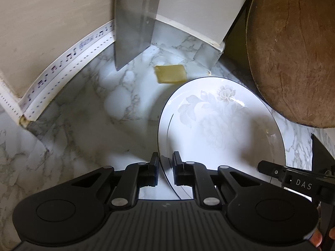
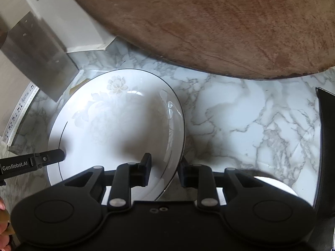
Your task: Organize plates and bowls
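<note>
A white plate with a pale flower print and a thin dark rim lies over the marble counter; it also shows in the right wrist view. My left gripper is shut on the plate's left rim, one finger on each side. My right gripper straddles the plate's right rim with a small gap at the fingers. The right gripper's finger shows in the left view, and the left gripper's finger shows in the right view. I cannot tell whether the plate rests on the counter.
A big round wooden board leans at the back right, just beyond the plate. A steel cleaver blade stands by the wall. A yellow sponge lies on the counter. A white round object and a dark edge sit at the right.
</note>
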{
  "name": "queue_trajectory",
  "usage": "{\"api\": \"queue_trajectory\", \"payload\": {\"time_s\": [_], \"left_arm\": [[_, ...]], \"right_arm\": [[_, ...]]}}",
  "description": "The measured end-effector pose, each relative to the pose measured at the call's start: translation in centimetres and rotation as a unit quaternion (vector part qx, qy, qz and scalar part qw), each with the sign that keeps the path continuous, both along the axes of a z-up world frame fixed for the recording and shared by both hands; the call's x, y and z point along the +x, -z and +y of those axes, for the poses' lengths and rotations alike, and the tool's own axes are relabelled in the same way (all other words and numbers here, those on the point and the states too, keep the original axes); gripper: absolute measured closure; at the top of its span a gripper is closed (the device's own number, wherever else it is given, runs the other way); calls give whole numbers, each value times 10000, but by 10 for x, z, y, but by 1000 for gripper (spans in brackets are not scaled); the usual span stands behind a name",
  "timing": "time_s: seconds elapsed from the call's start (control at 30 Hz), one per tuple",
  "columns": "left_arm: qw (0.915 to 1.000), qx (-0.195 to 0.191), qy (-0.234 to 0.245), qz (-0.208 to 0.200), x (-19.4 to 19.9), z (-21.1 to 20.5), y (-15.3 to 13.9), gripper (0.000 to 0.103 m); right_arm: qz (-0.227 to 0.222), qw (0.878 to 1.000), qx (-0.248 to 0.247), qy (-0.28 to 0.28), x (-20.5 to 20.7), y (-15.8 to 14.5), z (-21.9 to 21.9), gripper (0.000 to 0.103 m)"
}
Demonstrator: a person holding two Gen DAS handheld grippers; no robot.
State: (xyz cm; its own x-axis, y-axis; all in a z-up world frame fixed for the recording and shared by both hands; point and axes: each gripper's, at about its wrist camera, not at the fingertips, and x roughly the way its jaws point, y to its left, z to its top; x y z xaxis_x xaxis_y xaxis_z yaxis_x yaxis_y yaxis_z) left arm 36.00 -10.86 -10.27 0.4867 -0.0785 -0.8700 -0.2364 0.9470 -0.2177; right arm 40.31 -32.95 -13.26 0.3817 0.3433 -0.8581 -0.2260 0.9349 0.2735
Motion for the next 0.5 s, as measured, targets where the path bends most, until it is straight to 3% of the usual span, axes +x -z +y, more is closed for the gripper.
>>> {"api": "queue_trajectory", "payload": {"time_s": [0.5], "left_arm": [[9994,31,-63,340,-31,26,-8,91]], "right_arm": [[-48,9985,17,-551,-14,-1,31,76]]}}
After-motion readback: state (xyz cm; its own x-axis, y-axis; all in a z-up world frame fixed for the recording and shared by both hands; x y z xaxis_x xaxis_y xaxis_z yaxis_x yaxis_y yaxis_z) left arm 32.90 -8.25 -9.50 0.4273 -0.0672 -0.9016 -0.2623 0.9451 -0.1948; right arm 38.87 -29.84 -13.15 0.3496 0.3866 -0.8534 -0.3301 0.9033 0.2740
